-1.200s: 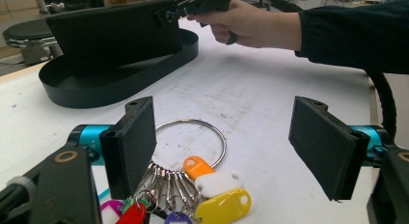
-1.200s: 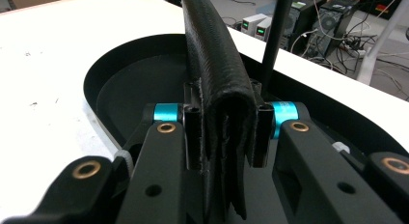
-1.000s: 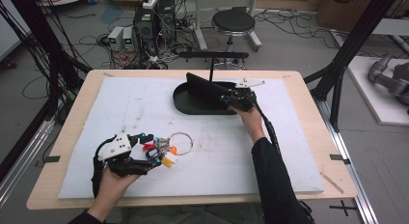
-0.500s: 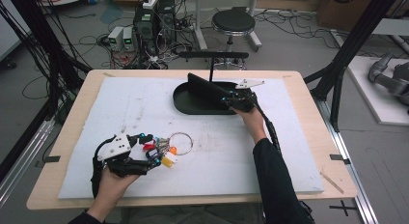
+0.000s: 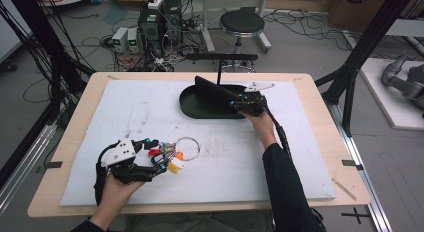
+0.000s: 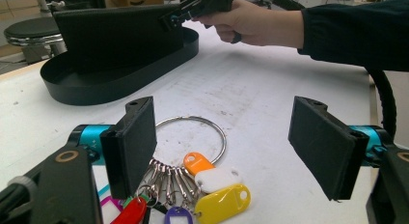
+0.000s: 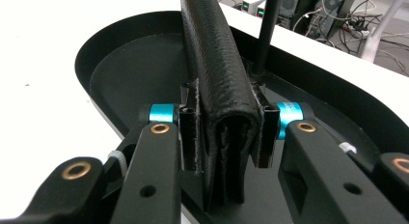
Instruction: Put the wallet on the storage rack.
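A black leather wallet (image 5: 212, 89) stands on edge in a black oval tray (image 5: 192, 109) at the back middle of the table. My right gripper (image 5: 239, 103) is shut on the wallet's near end. In the right gripper view the pads (image 7: 189, 122) touch both sides of the folded wallet (image 7: 212, 50), and the jaws have just been opening a little. At the front left, my left gripper (image 5: 156, 155) lies open on the mat. A metal key ring with several coloured tags (image 6: 212, 178) rests on the mat between its wide-apart jaws, untouched.
A thin black pole (image 7: 267, 26) rises from the tray just behind the wallet and carries a horizontal bar (image 5: 220, 57). A white mat (image 5: 300, 157) covers most of the wooden table. A stool (image 5: 242, 23) and cabled equipment stand on the floor beyond.
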